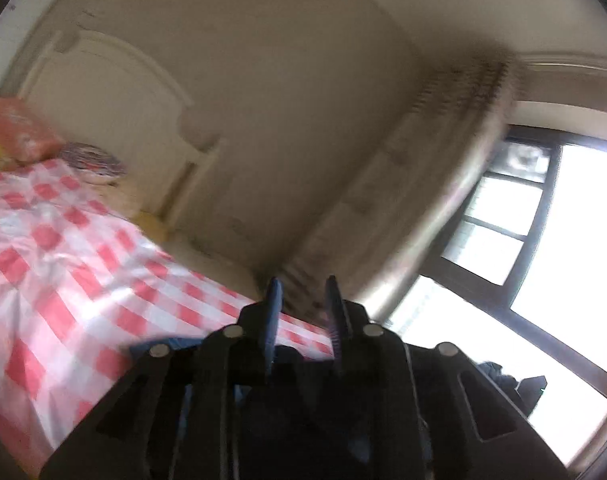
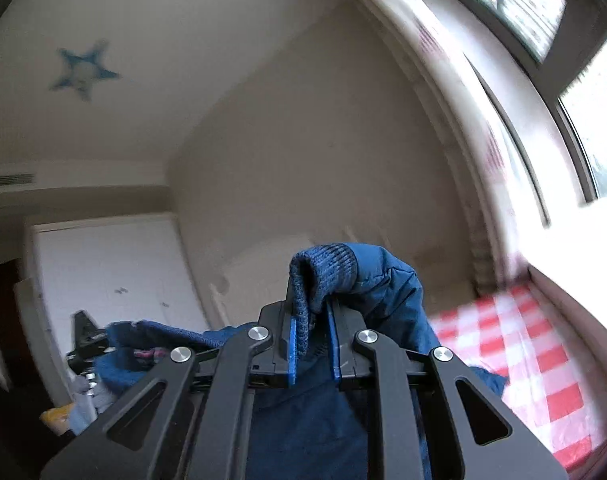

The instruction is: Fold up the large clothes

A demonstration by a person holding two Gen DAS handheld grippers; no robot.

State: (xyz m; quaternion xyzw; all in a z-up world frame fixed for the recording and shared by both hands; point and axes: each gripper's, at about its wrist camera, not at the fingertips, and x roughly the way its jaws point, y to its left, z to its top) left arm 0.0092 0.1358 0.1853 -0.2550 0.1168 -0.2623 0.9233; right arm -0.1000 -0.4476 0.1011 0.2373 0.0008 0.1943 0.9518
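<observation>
The right gripper (image 2: 311,320), black-framed with blue pads, was clenched on the ribbed knit cuff (image 2: 327,272) of a dark blue padded jacket (image 2: 387,300), the cuff standing up between its pads and the jacket's body hanging down below and in front of the camera. In the right wrist view, more of the blue fabric bunched to the left, close to the black body of the other gripper (image 2: 85,338). A red-and-white checked bed cover (image 2: 515,344) lay to the right under a bright window (image 2: 579,92), and a blue star-shaped fixture (image 2: 83,70) sat on the ceiling, far left.

The left gripper (image 1: 303,304) pointed level across the room, its blue pads a little apart with nothing visible between their tips. Whether it gripped cloth lower down I could not tell, though a strip of blue fabric (image 1: 163,346) showed just left of its frame. An orange pillow (image 1: 15,128) rested at the far left of the checked cover, beside a cream headboard (image 1: 103,92).
</observation>
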